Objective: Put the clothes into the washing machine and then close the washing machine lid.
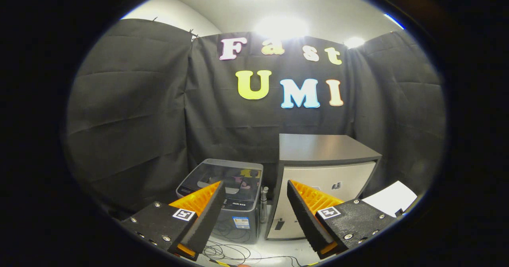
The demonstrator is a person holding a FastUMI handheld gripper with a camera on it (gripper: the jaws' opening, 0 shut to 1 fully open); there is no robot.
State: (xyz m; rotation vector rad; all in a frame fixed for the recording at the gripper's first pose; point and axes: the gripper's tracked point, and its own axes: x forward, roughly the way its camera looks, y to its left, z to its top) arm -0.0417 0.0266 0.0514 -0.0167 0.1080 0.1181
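The small grey washing machine (230, 195) stands on the floor against the booth's wall, beyond my left finger, which overlaps its front. Its dark see-through lid (226, 175) lies flat and shut on top, with reflections in it. My gripper (254, 189) is held well back from the machine and above the floor. It is open, with a wide gap between its fingers and nothing held.
A taller grey cabinet (322, 171) with a pale front door stands right beside the machine, beyond my right finger. Loose cables (230, 253) lie on the floor ahead of the fingers. A white sheet (391, 197) lies to the right of the cabinet.
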